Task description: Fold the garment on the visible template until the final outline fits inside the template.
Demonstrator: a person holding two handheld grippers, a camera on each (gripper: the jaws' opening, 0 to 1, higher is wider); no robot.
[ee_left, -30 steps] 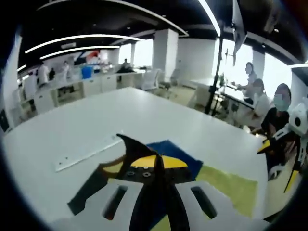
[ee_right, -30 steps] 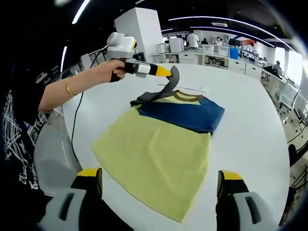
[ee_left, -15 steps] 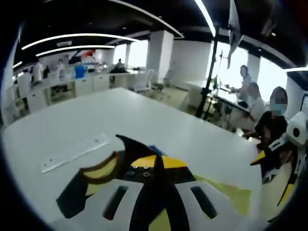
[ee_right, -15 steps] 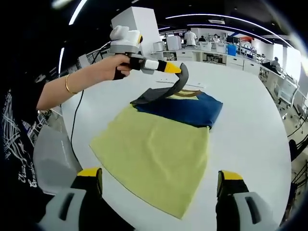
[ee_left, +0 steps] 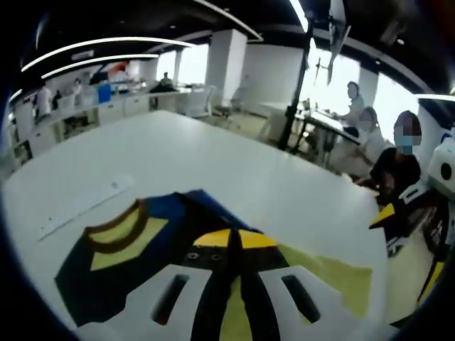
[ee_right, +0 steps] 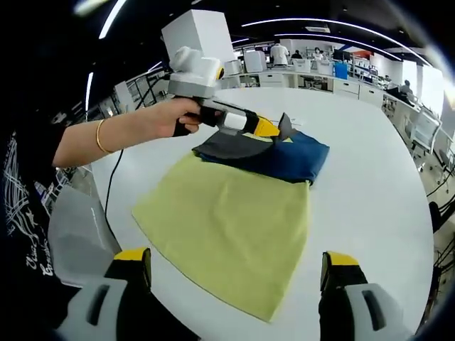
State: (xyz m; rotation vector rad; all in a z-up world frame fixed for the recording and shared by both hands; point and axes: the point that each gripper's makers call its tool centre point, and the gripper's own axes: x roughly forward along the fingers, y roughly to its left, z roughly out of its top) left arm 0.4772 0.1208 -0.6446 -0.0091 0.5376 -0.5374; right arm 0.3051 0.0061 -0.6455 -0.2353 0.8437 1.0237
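Yellow-and-navy garment [ee_right: 234, 206] lies on the white table [ee_right: 370, 185]. The left gripper [ee_right: 274, 130] pinches its dark sleeve [ee_right: 231, 145]. The right gripper [ee_right: 234, 284] hangs with jaws spread.

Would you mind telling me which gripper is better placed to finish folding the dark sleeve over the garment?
Left. The left gripper is shut on the dark sleeve over the yellow and blue garment; the right gripper sits open at the hem, holding nothing.
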